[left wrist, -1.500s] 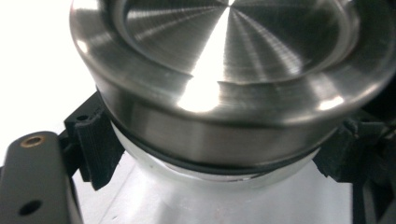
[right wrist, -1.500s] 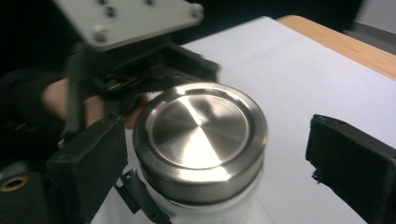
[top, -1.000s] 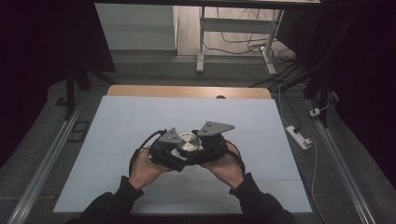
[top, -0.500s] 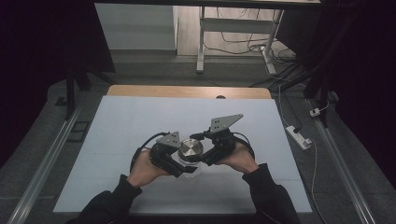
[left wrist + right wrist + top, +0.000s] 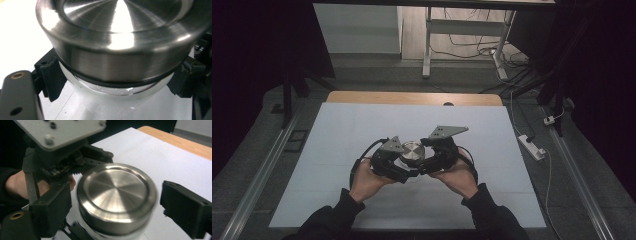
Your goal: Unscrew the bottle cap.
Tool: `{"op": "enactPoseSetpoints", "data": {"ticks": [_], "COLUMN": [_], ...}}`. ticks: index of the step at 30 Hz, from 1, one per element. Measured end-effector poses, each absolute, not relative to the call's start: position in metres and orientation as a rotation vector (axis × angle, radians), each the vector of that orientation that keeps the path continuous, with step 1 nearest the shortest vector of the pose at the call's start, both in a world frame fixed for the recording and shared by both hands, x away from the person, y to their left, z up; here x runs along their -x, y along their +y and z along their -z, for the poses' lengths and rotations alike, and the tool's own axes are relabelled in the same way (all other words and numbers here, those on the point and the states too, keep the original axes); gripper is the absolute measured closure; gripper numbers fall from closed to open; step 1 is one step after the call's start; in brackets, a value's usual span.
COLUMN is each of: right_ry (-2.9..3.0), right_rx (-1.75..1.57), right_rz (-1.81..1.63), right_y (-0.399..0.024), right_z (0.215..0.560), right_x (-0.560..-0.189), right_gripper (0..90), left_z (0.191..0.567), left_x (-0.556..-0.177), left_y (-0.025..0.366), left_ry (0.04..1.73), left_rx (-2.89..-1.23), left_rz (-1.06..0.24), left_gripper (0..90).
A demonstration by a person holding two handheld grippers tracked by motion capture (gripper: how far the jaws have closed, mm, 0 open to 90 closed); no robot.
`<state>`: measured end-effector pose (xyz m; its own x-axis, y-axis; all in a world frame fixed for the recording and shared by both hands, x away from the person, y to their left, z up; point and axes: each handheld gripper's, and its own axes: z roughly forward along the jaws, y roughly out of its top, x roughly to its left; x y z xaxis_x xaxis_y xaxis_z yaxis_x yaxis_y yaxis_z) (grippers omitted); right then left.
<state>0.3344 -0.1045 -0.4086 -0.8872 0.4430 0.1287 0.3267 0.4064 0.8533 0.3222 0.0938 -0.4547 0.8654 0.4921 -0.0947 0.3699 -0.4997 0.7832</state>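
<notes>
Steel jar (image 5: 411,151), left claw (image 5: 401,170) clamped, right claw (image 5: 115,202) just opening

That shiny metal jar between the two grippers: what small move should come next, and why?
Probably close the right gripper on the lid again: its jaws have just been opening and stand clear of it, while the left gripper clamps the jar below.

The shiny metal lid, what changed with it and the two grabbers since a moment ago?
The right gripper has just been opening its jaws: they stand apart either side of the metal lid, letting it go. The right hand shifted only a little. The left gripper stays clamped on the jar below the lid, in the same spot on the table.
</notes>
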Motion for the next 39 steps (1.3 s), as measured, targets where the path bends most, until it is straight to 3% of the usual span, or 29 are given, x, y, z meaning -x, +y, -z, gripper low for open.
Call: {"op": "enactPoseSetpoints", "data": {"ticks": [4, 18, 22, 24, 27, 33, 35, 39], "right_ry": [2.470, 2.729, 2.745, 2.707, 2.649, 2.607, 2.597, 2.580], "right_rx": [-0.678, -0.322, -0.321, -0.417, -0.481, -0.485, -0.451, -0.453], "right_rz": [-1.434, -1.657, -1.691, -1.652, -1.632, -1.586, -1.545, -1.545], "right_y": [-0.096, -0.120, -0.124, -0.123, -0.122, -0.113, -0.106, -0.105], "right_z": [0.411, 0.406, 0.408, 0.406, 0.404, 0.408, 0.412, 0.413], "right_x": [-0.327, -0.349, -0.353, -0.353, -0.350, -0.342, -0.338, -0.337], "right_gripper": [19.2, 19.6, 19.1, 12.6, 10.0, 11.0, 17.6, 18.7], "left_z": [0.455, 0.452, 0.452, 0.452, 0.452, 0.452, 0.452, 0.453], "left_x": [-0.320, -0.319, -0.320, -0.321, -0.321, -0.322, -0.321, -0.320], "left_y": [0.091, 0.092, 0.091, 0.094, 0.096, 0.095, 0.094, 0.093], "left_ry": [0.610, 0.395, 0.417, 0.464, 0.489, 0.514, 0.511, 0.516], "left_rx": [-2.166, -2.144, -2.152, -2.147, -2.147, -2.154, -2.155, -2.167], "left_rz": [-0.188, -0.024, -0.041, -0.066, -0.086, -0.105, -0.106, -0.115], "left_gripper": [15.8, 15.8, 15.8, 15.7, 15.8, 15.8, 15.8, 15.8]}}
